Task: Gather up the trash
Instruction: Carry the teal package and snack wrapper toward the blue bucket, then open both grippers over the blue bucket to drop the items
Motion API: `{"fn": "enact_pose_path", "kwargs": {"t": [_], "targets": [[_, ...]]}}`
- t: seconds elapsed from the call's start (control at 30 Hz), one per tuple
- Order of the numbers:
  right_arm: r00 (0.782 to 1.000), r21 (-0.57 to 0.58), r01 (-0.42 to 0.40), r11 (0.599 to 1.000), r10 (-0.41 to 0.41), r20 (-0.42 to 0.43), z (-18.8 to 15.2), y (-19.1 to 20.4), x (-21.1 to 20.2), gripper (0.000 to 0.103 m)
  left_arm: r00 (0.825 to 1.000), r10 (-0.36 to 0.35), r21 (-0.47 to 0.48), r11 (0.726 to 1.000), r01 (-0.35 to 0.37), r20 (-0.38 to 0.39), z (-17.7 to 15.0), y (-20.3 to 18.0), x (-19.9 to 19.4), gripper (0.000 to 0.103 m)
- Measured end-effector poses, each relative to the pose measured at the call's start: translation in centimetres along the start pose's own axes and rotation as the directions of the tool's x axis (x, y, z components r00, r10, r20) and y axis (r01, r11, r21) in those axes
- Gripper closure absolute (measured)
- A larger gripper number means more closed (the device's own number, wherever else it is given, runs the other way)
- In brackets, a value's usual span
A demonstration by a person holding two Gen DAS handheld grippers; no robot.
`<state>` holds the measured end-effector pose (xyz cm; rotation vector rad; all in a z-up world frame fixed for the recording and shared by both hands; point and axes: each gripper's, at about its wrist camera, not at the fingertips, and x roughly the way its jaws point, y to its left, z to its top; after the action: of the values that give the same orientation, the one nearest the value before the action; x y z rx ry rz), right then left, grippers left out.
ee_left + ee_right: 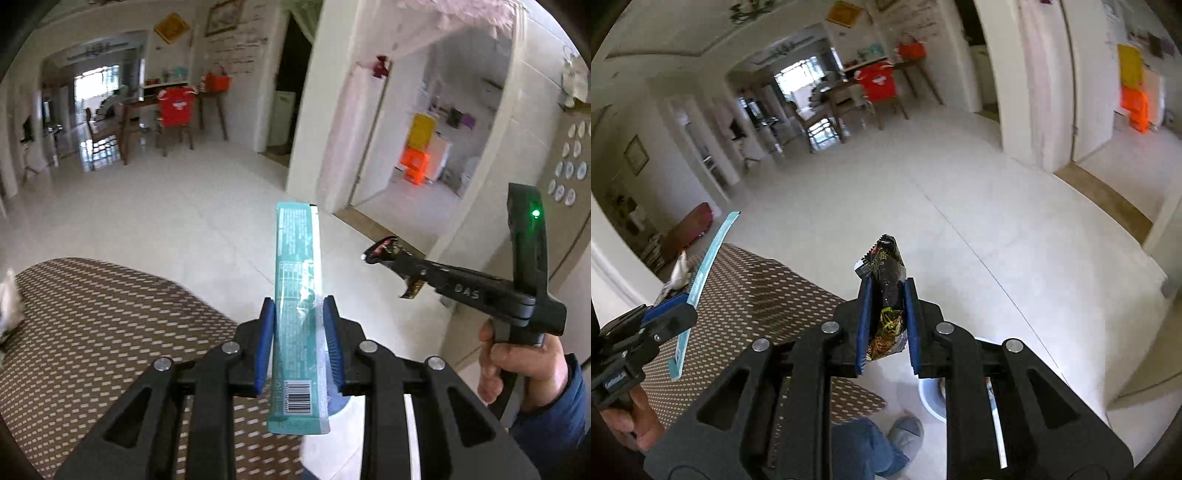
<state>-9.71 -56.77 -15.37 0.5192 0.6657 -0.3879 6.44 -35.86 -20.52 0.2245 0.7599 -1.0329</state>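
Note:
My left gripper (299, 306) is shut on a long teal wrapper (297, 280) that sticks out ahead of its blue pads (266, 343) and hangs back under them. In the right wrist view the same teal wrapper (705, 266) shows edge-on at the left, held by the left gripper (670, 314). My right gripper (888, 286) is shut on a crumpled black snack wrapper (886, 273). From the left wrist view the right gripper (384, 251) appears at the right with the black wrapper (384, 247) at its tip. Both grippers hang over the floor beside a table.
A table with a brown patterned cloth (92, 332) lies at the lower left, with pale crumpled trash (9, 306) near its far edge. A white bin rim (932, 402) shows on the tiled floor (960, 206) below. A trouser leg and shoe (905, 432) stand beside it.

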Motion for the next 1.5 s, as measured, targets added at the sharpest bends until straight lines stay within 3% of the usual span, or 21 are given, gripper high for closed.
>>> {"fn": "enact_pose_path", "kwargs": {"t": [0.23,0.43,0.57,0.6,0.63,0.7,0.73,0.77,0.83,0.87,1.2,1.5], "targets": [[0.998,0.066,0.044,0.997,-0.041,-0.051,-0.6,-3.8,1.5,0.085,0.993,-0.06,0.002,0.998,0.061,-0.101,0.5,-3.0,5.4,0.077],[0.993,0.11,0.065,0.992,-0.054,-0.108,-1.5,-5.8,3.7,0.085,0.971,-0.087,-0.02,0.996,0.085,-0.221,0.3,-3.8,11.0,0.077],[0.989,0.143,0.075,0.987,-0.055,-0.14,-2.2,-6.9,5.0,0.082,0.948,-0.09,-0.053,0.996,0.077,-0.306,-0.3,-3.7,14.4,0.077],[0.987,0.152,0.073,0.986,-0.05,-0.151,-2.3,-7.1,5.4,0.078,0.943,-0.085,-0.053,0.996,0.072,-0.32,-0.7,-4.1,15.1,0.076],[0.985,0.162,0.074,0.984,-0.047,-0.163,-2.5,-7.3,5.7,0.064,0.937,-0.082,-0.049,0.996,0.07,-0.339,-0.9,-4.3,15.8,0.076],[0.985,0.185,0.097,0.978,-0.067,-0.159,-2.8,-8.2,5.9,0.026,0.925,-0.08,-0.047,0.997,0.067,-0.371,-1.3,-4.4,16.6,0.039],[0.985,0.202,0.106,0.974,-0.075,-0.156,-2.9,-8.6,5.8,0.022,0.928,-0.052,-0.046,0.998,0.038,-0.368,-1.4,-4.3,16.7,0.007],[0.984,0.212,0.11,0.971,-0.077,-0.159,-3.1,-8.8,5.8,0.021,0.938,-0.035,-0.04,0.999,0.023,-0.344,-1.2,-4.1,16.4,0.005],[0.983,0.227,0.126,0.966,-0.09,-0.162,-3.2,-9.3,5.7,0.008,0.947,-0.026,-0.038,0.999,0.015,-0.32,-1.0,-3.8,15.9,0.005],[0.982,0.224,0.134,0.965,-0.099,-0.163,-3.3,-9.4,5.7,0.007,0.948,-0.024,-0.045,0.999,0.01,-0.317,-1.0,-3.5,15.7,0.005],[0.979,0.214,0.148,0.966,-0.113,-0.168,-3.2,-8.1,5.5,0.006,0.972,0.012,-0.064,0.998,-0.028,-0.235,-0.2,-1.8,11.6,0.005],[0.986,0.166,0.128,0.978,-0.108,-0.123,-1.7,-4.9,4.0,0.006,0.988,0.03,-0.047,0.998,-0.038,-0.152,0.9,-1.7,7.2,0.005]]}}
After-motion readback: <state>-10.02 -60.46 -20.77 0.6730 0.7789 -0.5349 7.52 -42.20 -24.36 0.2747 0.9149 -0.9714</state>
